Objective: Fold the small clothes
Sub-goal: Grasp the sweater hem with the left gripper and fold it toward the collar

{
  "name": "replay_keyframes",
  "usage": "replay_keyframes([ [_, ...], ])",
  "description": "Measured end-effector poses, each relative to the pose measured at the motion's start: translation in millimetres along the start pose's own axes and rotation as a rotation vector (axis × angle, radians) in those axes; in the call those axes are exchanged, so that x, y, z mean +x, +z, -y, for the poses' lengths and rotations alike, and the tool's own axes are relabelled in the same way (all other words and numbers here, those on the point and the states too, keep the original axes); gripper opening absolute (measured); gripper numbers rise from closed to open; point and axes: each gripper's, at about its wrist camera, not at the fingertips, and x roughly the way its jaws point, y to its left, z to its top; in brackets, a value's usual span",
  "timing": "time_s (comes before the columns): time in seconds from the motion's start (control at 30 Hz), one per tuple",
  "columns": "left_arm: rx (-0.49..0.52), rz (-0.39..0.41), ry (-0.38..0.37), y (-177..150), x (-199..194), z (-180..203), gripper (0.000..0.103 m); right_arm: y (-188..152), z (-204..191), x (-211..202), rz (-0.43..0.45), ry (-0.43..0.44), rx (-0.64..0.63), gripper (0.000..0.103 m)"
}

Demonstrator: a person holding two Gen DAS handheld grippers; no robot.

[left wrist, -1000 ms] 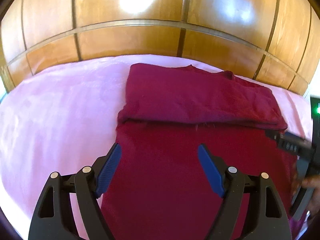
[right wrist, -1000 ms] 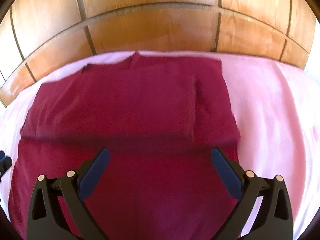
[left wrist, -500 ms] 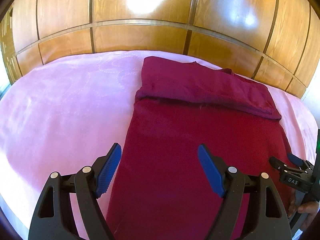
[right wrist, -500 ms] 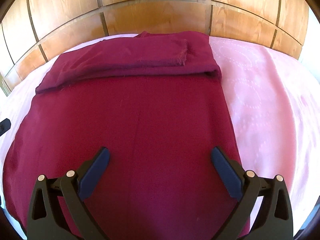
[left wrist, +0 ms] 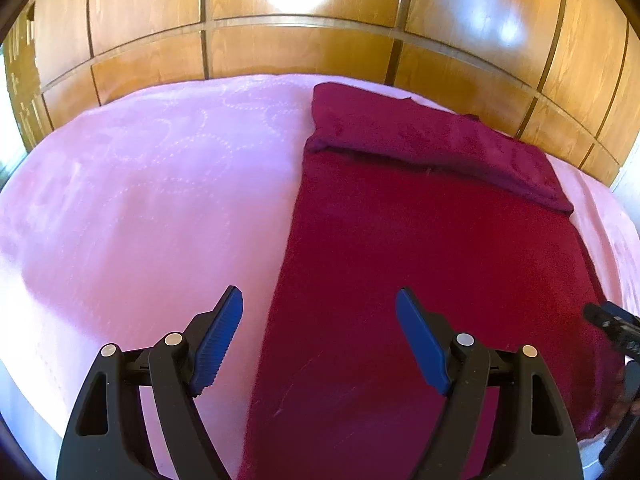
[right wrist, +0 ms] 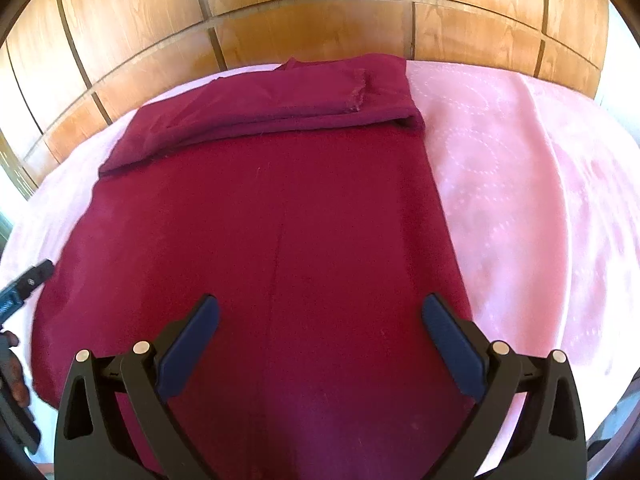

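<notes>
Now both claws, left claw & right claw, gape empty over maroon cloth.

Left gripper agape — over garment

Pink bedspread carries a partly folded maroon garment

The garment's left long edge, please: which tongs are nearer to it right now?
Left. The left tongs straddle that edge of the maroon garment, one finger over the pink blanket. The right tongs hover open over the cloth's near right side.
</notes>
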Motion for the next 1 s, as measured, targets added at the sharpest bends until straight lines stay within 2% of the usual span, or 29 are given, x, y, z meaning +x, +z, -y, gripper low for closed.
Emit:
replay_keyframes([
  [0.23, -0.008, -0.055, -0.016, -18, -2, -9, 0.077, -10, 26, -26, 0.022, 0.034, 0.094, 0.101],
  [0.27, -0.014, -0.075, -0.029, -23, -2, -13, 0.073, -12, 32, -29, 0.021, 0.032, 0.111, 0.101],
  [0.37, -0.021, -0.096, -0.066, -35, -10, -23, 0.072, -24, 49, -34, -0.007, 0.049, 0.16, 0.1],
  [0.43, -0.01, -0.109, -0.102, -42, -18, -27, 0.067, -32, 58, -34, -0.048, 0.077, 0.186, 0.094],
  [0.53, -0.021, -0.146, -0.18, -52, -27, -34, 0.058, -51, 64, -41, -0.101, 0.108, 0.195, 0.085],
  [0.6, -0.033, -0.165, -0.225, -59, -33, -38, 0.049, -58, 64, -44, -0.127, 0.126, 0.183, 0.073],
  [0.63, -0.033, -0.178, -0.249, -61, -35, -39, 0.038, -63, 62, -46, -0.149, 0.133, 0.168, 0.069],
  [0.67, -0.036, -0.196, -0.272, -65, -35, -40, 0.031, -66, 59, -47, -0.161, 0.131, 0.154, 0.059],
  [0.7, -0.034, -0.198, -0.272, -68, -35, -41, 0.027, -68, 58, -47, -0.175, 0.131, 0.14, 0.044],
  [0.73, -0.029, -0.199, -0.265, -68, -35, -41, 0.016, -71, 56, -46, -0.193, 0.136, 0.127, 0.035],
  [0.77, -0.029, -0.203, -0.266, -68, -35, -43, 0.011, -72, 52, -46, -0.213, 0.147, 0.107, 0.017],
  [0.8, -0.046, -0.2, -0.287, -66, -37, -45, 0.008, -71, 49, -48, -0.217, 0.157, 0.092, 0.012],
  [0.87, -0.073, -0.167, -0.362, -58, -47, -50, 0.007, -62, 42, -55, -0.199, 0.198, 0.07, 0.011],
  [1.0, -0.042, -0.1, -0.457, -36, -64, -46, 0.006, -28, 33, -71, -0.106, 0.318, 0.087, 0.011],
])
